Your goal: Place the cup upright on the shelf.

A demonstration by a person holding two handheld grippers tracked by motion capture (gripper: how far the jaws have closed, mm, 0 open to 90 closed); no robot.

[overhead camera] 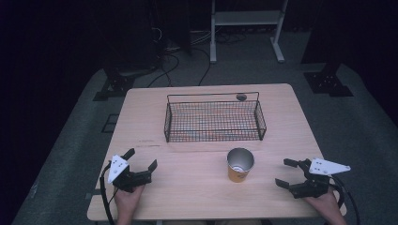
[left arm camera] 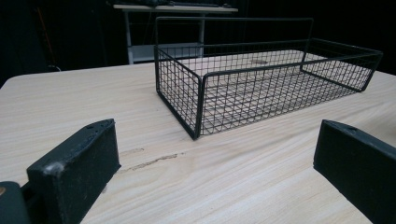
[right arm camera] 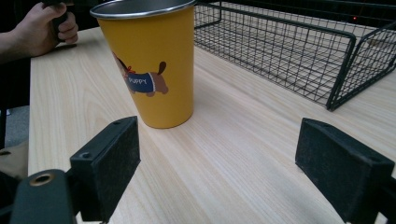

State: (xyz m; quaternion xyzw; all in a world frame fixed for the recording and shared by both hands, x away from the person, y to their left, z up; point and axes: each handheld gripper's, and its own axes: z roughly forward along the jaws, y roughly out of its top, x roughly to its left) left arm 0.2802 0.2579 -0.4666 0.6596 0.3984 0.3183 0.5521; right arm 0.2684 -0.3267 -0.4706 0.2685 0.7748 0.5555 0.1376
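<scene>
The yellow metal cup with a silver rim (overhead camera: 240,165) stands upright on the light wooden table (overhead camera: 197,187), a little right of the middle and toward the near edge. In my right gripper view the yellow metal cup (right arm camera: 152,65) shows a cartoon dog printed on its side with the word PUPPY, and it stands ahead of the jaws and to their left, not between them. My right gripper (overhead camera: 287,172) rests low at the near right of the table, to the right of the cup and apart from it, its jaws spread wide with nothing in them. My left gripper (overhead camera: 141,159) sits at the near left, further from the cup, jaws likewise wide apart and holding nothing; I see the hand (right arm camera: 44,30) gripping it beyond the cup in the right gripper view. Behind the cup, toward the far side of the table, lies the black wire mesh basket (overhead camera: 213,121), long side facing me. From the left gripper view the basket (left arm camera: 261,84) stands ahead and slightly to the right, clear of the jaws.
</scene>
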